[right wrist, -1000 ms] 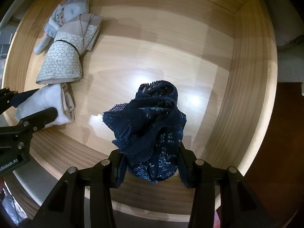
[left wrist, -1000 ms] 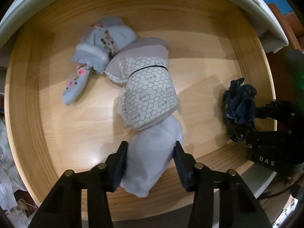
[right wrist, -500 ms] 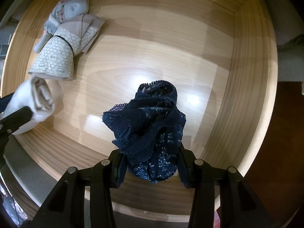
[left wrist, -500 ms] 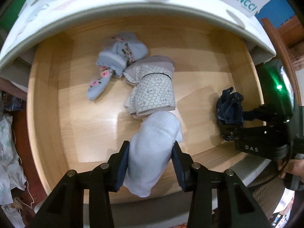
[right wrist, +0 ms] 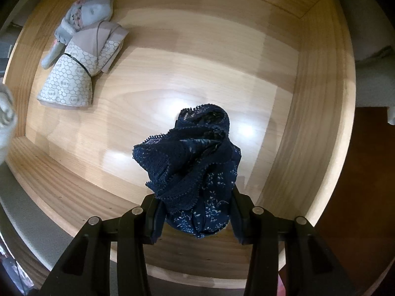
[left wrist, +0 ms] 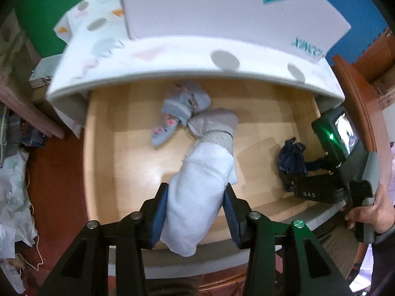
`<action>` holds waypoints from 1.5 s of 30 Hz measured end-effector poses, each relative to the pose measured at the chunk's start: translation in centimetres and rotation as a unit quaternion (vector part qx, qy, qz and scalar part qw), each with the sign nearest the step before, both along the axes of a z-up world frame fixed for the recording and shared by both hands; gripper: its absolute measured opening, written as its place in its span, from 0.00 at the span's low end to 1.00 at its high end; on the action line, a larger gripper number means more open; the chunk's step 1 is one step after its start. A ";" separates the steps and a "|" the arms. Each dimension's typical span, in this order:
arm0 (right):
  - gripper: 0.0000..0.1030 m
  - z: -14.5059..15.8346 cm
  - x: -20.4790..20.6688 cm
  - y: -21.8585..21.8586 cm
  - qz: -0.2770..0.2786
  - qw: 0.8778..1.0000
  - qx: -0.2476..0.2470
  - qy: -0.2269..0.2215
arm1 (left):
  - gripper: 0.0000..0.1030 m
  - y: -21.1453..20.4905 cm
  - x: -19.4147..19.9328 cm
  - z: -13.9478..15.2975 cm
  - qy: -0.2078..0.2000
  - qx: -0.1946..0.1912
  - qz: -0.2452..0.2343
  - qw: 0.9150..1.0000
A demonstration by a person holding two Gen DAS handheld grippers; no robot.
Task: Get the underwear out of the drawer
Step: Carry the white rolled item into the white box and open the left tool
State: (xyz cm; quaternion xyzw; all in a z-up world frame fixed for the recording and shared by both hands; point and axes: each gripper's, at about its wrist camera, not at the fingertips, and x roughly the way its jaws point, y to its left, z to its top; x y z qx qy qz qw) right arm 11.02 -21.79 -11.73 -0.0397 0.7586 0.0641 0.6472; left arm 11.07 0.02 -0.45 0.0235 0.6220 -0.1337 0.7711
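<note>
Both views look steeply down along their own tongs into the wooden drawer [left wrist: 118,162]. The left wrist view sits higher, taking in the white top [left wrist: 172,56] above. The right wrist view sits close. Both share the honeycomb-print bundle [right wrist: 71,83].

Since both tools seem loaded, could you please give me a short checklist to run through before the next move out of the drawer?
1. Left tool shut on white bundle: ok.
2. Right tool shut on navy lace underwear: ok.
3. White bundle clear of the drawer floor: ok, it hangs above the honeycomb-print piece.
4. Navy piece clear of the drawer floor: cannot tell.
5. Drawer emptied: not ok, honeycomb and floral pieces remain.
</note>
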 end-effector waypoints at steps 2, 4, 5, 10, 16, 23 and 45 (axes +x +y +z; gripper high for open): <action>0.40 0.1 0.0 0.0 -0.001 1.000 -0.001 -0.002 | 0.42 0.4 0.0 0.9 -0.015 0.001 0.008 1.000; 0.40 0.2 0.0 0.1 -0.002 1.000 -0.003 -0.004 | 0.42 0.7 0.1 1.8 -0.030 0.006 0.017 0.999; 0.40 0.0 -0.1 0.0 -0.002 1.000 -0.003 -0.005 | 0.42 1.0 0.2 2.4 -0.038 0.008 0.023 0.999; 0.40 0.5 0.0 0.4 0.000 1.000 -0.006 -0.008 | 0.42 2.7 0.6 5.7 -0.079 0.007 0.043 0.996; 0.40 0.0 -0.1 0.1 -0.001 1.000 -0.003 -0.007 | 0.42 3.9 1.5 12.0 -0.144 -0.002 0.056 0.988; 0.40 0.1 -0.1 -0.2 -0.008 1.000 0.006 -0.010 | 0.42 3.4 4.1 19.9 -0.225 -0.028 0.062 0.972; 0.40 0.4 -0.1 -1.5 -0.019 0.999 0.024 -0.015 | 0.42 -5.4 17.0 13.2 -0.177 0.032 0.020 0.983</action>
